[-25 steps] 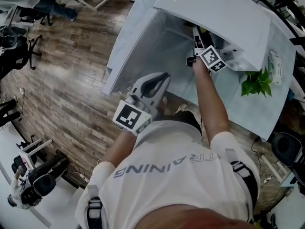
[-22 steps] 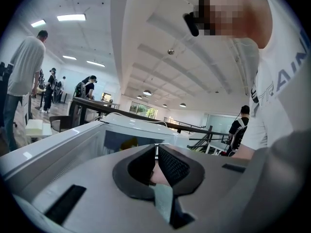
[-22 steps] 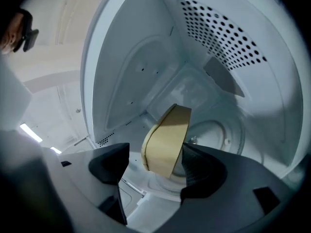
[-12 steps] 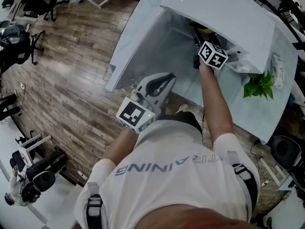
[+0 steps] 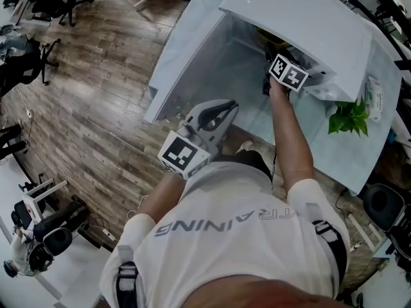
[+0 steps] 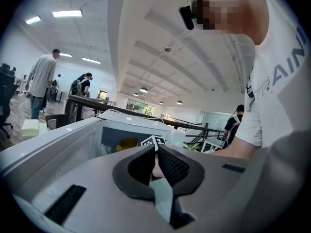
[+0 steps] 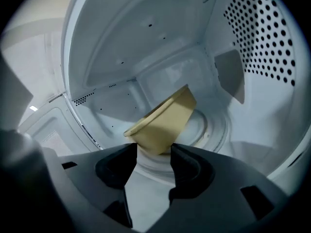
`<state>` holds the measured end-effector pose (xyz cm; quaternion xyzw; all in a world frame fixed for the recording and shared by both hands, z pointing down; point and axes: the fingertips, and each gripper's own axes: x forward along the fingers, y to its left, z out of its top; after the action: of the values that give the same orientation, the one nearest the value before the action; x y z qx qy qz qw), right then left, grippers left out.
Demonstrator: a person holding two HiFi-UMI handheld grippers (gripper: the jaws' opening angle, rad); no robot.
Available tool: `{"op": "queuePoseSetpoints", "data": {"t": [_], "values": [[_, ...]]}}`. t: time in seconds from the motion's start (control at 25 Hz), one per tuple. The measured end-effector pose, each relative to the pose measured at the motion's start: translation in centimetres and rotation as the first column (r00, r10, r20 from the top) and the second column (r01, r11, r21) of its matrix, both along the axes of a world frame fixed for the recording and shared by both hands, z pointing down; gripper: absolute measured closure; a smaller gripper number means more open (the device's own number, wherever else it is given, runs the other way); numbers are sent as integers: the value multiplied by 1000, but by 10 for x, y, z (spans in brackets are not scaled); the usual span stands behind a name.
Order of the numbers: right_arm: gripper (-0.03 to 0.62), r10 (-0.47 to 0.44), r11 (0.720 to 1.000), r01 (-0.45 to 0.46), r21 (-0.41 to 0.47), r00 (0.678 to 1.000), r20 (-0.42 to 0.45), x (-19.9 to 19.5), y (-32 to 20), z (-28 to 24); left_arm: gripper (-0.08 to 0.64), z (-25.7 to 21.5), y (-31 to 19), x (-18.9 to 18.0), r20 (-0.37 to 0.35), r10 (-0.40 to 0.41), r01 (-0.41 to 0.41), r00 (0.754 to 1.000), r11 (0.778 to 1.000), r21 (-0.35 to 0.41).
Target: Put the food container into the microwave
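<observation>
Inside the white microwave cavity (image 7: 146,42), your right hand-held gripper (image 7: 154,152) clamps the tilted tan plastic food container (image 7: 163,120); placing step: next, probably level, lower, release. Your left hand-held gripper (image 6: 155,161) is closed, empty.

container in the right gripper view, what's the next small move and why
Probably level the container and lower it onto the turntable before releasing: the right gripper holds it tilted inside the microwave, apparently not yet set down.
</observation>
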<state>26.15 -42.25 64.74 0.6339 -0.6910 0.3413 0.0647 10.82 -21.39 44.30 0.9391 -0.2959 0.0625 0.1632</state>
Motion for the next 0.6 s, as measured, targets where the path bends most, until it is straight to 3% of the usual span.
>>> {"op": "queuePoseSetpoints", "data": {"t": [0.16, 0.32, 0.6], "values": [[406, -29, 999, 30, -20, 999, 30, -7, 2, 0, 512, 0, -1, -4, -9, -3, 3, 1000, 1000, -3], [441, -65, 997, 64, -50, 998, -15, -10, 8, 4, 512, 0, -2, -1, -20, -1, 1, 1000, 1000, -10], [443, -152, 982, 143, -124, 986, -73, -12, 24, 6, 512, -2, -4, 2, -29, -4, 3, 1000, 1000, -21]]}}
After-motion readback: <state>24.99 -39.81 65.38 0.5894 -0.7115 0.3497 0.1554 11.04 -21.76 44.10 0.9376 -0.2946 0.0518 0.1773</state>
